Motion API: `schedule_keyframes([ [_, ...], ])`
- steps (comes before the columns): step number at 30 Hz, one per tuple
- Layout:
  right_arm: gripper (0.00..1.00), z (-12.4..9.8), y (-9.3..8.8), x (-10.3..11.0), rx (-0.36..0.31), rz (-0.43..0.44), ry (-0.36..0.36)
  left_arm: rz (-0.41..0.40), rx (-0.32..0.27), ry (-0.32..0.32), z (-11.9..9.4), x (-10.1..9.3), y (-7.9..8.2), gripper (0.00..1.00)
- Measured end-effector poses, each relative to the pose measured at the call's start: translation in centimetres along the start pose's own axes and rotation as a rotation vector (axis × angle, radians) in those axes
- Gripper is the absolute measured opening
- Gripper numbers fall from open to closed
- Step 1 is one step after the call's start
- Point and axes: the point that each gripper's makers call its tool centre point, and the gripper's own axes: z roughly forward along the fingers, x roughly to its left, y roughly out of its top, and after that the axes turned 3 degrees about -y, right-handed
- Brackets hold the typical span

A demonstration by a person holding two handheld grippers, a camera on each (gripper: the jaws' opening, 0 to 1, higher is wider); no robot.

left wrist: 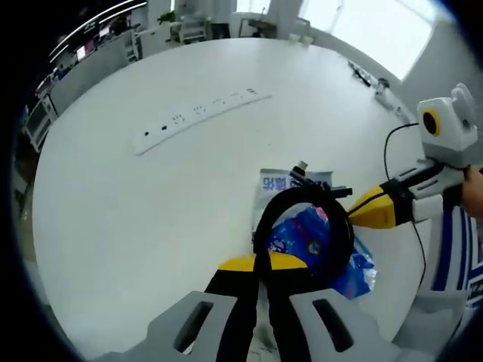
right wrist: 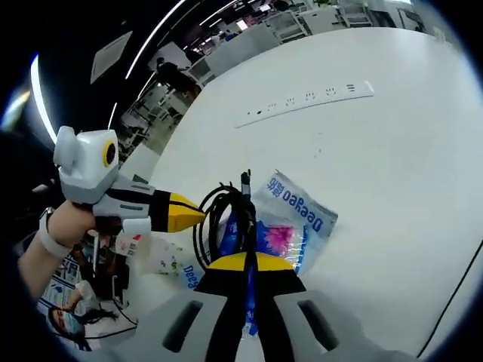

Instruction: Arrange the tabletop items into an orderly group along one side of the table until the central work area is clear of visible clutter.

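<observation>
In the left gripper view, the left gripper (left wrist: 260, 264) has its jaws pressed together on a coiled black cable (left wrist: 306, 226). The coil lies over a blue plastic packet (left wrist: 317, 245) near the table's (left wrist: 151, 219) near edge. The right gripper (left wrist: 373, 210) comes in from the right, its yellow tip touching the coil. A white power strip (left wrist: 198, 117) lies well apart, mid-table.

In the right gripper view, the right gripper (right wrist: 247, 265) looks shut on the cable (right wrist: 219, 215) too. The left gripper (right wrist: 177, 211), held by a hand (right wrist: 64, 226), is at the coil's other side. The packet's (right wrist: 290, 215) printed lettering reads more clearly here. The cable seems light and springy, so I'd grip across bundled loops; the packet looks slippery.
</observation>
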Motion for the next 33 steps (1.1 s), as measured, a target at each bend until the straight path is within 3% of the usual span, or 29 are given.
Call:
schedule_keyframes([
  [10,0.00,0.3,-1.1,0.0,-0.006,-0.064,0.008,0.014,0.005,0.008,0.2,-0.2,-0.3,0.00],
  [17,0.03,1.1,-1.2,-0.2,0.001,-0.046,0.033,0.010,0.008,0.002,0.3,0.0,-0.3,0.00],
  [33,0.03,2.0,-1.4,-0.6,0.027,-0.099,0.005,0.014,0.010,-0.002,0.6,-0.1,-0.3,0.00],
])
